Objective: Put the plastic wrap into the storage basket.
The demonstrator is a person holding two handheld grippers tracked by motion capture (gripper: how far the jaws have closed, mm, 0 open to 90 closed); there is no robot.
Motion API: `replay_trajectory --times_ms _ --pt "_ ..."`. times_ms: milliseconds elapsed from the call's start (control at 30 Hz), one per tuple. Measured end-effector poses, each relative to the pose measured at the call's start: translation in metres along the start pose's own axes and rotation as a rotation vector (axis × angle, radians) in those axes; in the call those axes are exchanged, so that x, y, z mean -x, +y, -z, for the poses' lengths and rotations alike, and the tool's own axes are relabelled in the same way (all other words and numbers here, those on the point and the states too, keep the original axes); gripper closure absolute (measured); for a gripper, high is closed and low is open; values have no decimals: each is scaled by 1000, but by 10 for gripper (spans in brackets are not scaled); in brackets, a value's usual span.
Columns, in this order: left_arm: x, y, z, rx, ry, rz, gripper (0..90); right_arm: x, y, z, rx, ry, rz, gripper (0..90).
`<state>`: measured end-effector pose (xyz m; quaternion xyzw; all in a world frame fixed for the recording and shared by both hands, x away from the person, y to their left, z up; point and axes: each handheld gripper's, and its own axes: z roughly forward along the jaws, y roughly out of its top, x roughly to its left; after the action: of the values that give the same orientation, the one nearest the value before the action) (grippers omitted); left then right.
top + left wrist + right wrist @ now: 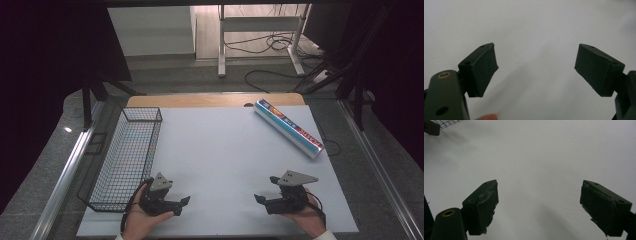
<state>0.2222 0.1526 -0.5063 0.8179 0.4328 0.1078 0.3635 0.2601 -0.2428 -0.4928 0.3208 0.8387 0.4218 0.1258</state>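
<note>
The wire basket (pixel 125 160) holds nothing, the left gripper (pixel 182 205) just beside it and the right gripper (pixel 262 192) well apart, both with jaws apart on nothing.

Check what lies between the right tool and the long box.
Nothing: in the high view, bare white table separates the right tool from the long box.
</note>
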Motion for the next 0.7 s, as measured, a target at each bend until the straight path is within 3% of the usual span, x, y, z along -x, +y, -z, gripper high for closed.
replay_trajectory --times_ms 400,533,700 --pt "3 -5 5 18 -7 3 161 -6 6 -4 -34 5 37 140" --pt "6 -5 5 23 -16 -7 159 -12 10 -2 -25 24 52 140" --pt "7 -5 4 21 -9 -10 155 -14 13 -2 -8 11 63 140"
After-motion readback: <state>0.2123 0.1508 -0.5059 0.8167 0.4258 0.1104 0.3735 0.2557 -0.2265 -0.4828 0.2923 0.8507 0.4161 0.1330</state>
